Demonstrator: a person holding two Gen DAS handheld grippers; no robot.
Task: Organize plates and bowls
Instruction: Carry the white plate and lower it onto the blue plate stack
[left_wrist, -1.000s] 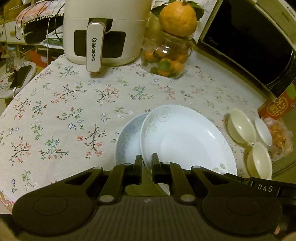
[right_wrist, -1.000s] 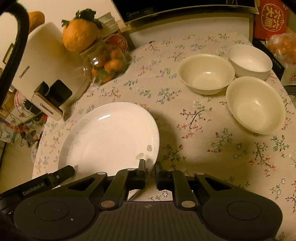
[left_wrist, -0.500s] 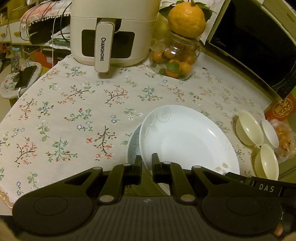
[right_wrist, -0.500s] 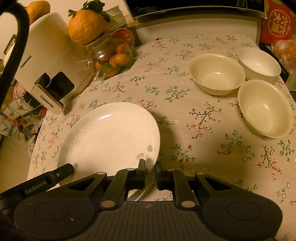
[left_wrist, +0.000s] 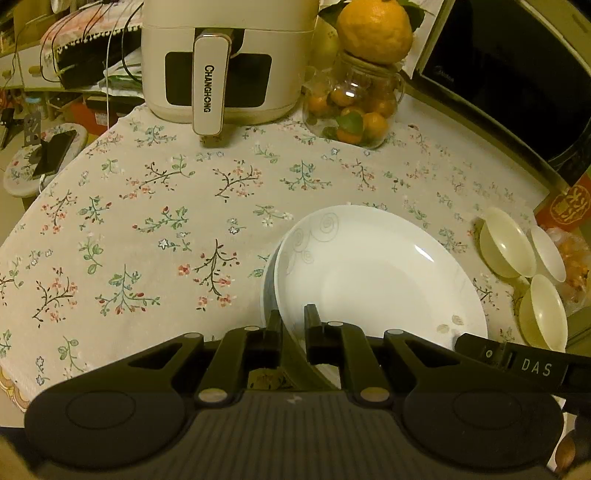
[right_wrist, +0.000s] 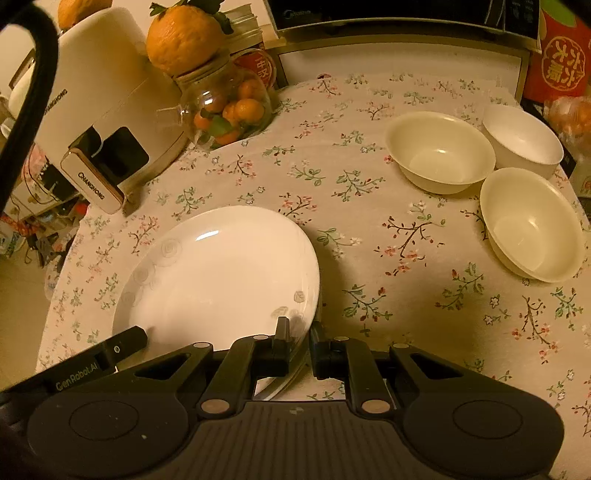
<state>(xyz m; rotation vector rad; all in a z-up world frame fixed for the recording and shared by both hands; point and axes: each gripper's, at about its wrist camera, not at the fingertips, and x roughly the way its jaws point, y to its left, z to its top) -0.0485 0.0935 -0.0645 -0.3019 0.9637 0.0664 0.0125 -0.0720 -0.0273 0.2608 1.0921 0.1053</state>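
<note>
A white plate (left_wrist: 376, 273) with a grey swirl pattern is gripped on two sides. My left gripper (left_wrist: 293, 321) is shut on its near left rim, and my right gripper (right_wrist: 297, 332) is shut on its near right rim (right_wrist: 306, 295). It sits over a second plate (left_wrist: 269, 291), whose grey edge shows at the left; whether they touch is unclear. Three cream bowls stand apart at the right: one (right_wrist: 439, 151) at the back, one (right_wrist: 521, 138) behind it to the right, one (right_wrist: 532, 221) nearer. They also show in the left wrist view (left_wrist: 506, 247).
A white Changhong air fryer (left_wrist: 221, 62) stands at the back of the floral tablecloth (left_wrist: 147, 221). A glass jar of small oranges (left_wrist: 354, 107) with a large orange on top is beside it. A microwave (left_wrist: 517, 74) and a red box (right_wrist: 561, 62) line the back right.
The top plate has moved left over the lower plate, so less of the lower plate's edge shows. Both grippers stayed shut on the plate.
</note>
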